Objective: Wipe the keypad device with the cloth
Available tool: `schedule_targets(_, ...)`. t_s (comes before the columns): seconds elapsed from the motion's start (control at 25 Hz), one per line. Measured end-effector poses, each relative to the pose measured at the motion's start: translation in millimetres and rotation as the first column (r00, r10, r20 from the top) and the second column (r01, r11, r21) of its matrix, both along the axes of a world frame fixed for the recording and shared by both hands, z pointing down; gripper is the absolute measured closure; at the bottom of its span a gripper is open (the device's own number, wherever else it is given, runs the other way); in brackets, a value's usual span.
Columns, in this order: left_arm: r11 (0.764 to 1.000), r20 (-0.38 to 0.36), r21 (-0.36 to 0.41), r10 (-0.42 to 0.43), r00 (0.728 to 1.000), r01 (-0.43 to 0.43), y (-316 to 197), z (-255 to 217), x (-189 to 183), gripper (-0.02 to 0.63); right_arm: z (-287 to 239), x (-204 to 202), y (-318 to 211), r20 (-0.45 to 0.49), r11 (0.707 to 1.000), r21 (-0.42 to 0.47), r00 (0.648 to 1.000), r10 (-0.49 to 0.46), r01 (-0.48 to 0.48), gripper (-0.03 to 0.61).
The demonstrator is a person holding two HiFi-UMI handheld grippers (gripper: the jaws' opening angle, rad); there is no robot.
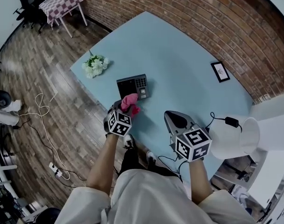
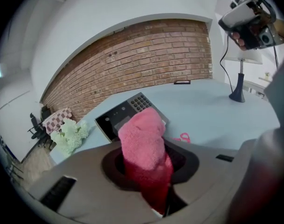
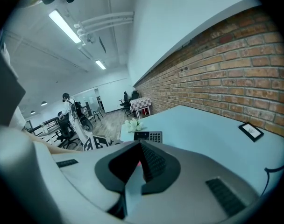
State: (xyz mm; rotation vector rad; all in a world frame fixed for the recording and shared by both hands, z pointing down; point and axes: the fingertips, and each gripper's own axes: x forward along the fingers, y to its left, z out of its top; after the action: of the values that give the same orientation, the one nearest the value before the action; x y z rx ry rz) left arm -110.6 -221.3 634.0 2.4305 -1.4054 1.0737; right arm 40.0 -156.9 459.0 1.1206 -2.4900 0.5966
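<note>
White flowers (image 1: 95, 65), picture frame (image 1: 220, 71), lamp (image 1: 235, 136)

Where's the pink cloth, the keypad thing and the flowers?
pink cloth (image 1: 129, 101): head view, its fluffy middle.
keypad device (image 1: 131, 85): head view, its dark face.
flowers (image 1: 95, 65): head view, the white blooms.

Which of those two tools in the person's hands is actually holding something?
The left tool, clamped on the pink cloth. The right tool has its jaws together with nothing between them.

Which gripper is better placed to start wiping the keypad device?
Left. The left gripper holds the pink cloth beside the keypad device; the right gripper, jaws shut and empty, sits farther off.
</note>
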Motion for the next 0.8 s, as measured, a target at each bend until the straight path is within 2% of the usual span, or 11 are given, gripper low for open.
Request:
schedule_targets(0.36, 0.990, -0.041, 0.084, -0.114, 0.993, 0.117, 67.6, -57.6, -1.1, 0.483, -12.2, 12.8, 23.5, 0.037, 0.995, 0.065, 0.996, -0.077, 0.074, 0.557)
schedule_targets(0.52, 0.975, -0.095, 0.134, -0.163, 0.982, 0.175, 94.4, -99.7, 0.1, 0.483, -29.3, 19.1, 28.8, 0.041, 0.990, 0.103, 0.994, -0.099, 0.094, 0.558)
schedule_targets(0.8, 0.951, -0.191, 0.225, -0.170, 0.967, 0.212, 142.7, -162.7, 15.1, 0.483, -66.3, 28.4, 53.3, 0.048, 0.979, 0.189, 0.995, -0.092, 0.082, 0.558)
